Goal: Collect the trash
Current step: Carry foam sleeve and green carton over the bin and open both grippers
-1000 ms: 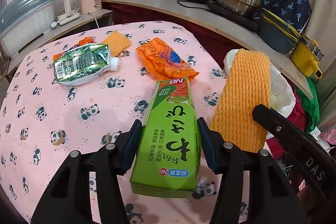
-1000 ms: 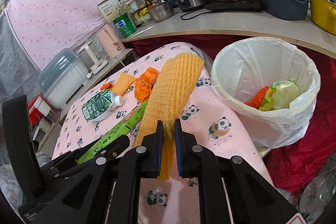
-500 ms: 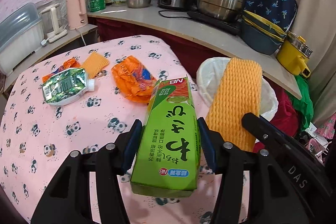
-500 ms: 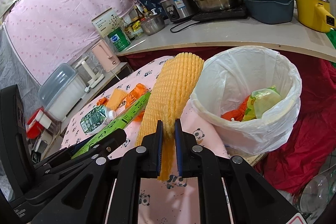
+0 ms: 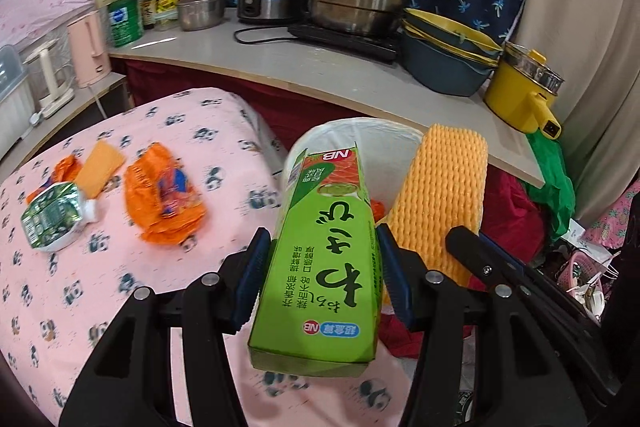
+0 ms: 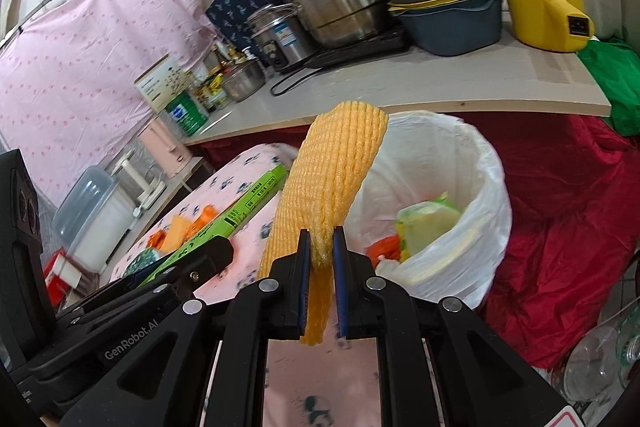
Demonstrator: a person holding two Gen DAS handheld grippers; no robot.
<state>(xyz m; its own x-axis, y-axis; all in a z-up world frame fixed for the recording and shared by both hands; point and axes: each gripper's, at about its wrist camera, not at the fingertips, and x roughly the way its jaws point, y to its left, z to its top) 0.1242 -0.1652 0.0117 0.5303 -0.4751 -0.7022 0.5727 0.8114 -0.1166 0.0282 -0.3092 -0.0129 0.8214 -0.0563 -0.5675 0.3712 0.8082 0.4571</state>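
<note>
My left gripper is shut on a green carton, held in the air with its far end over the near rim of the white-lined trash bin. My right gripper is shut on a yellow foam net sleeve, held upright beside the bin, which holds green and orange trash. The sleeve and the right gripper's arm also show in the left wrist view. The carton shows in the right wrist view.
On the pink panda tablecloth lie an orange wrapper, a green pouch and a flat yellow piece. Behind runs a counter with pots, a rice cooker and a yellow kettle. Red cloth lies around the bin.
Both grippers have moved right and forward from over the table toward the bin, carrying the carton and the foam sleeve. Both grips are unchanged.
</note>
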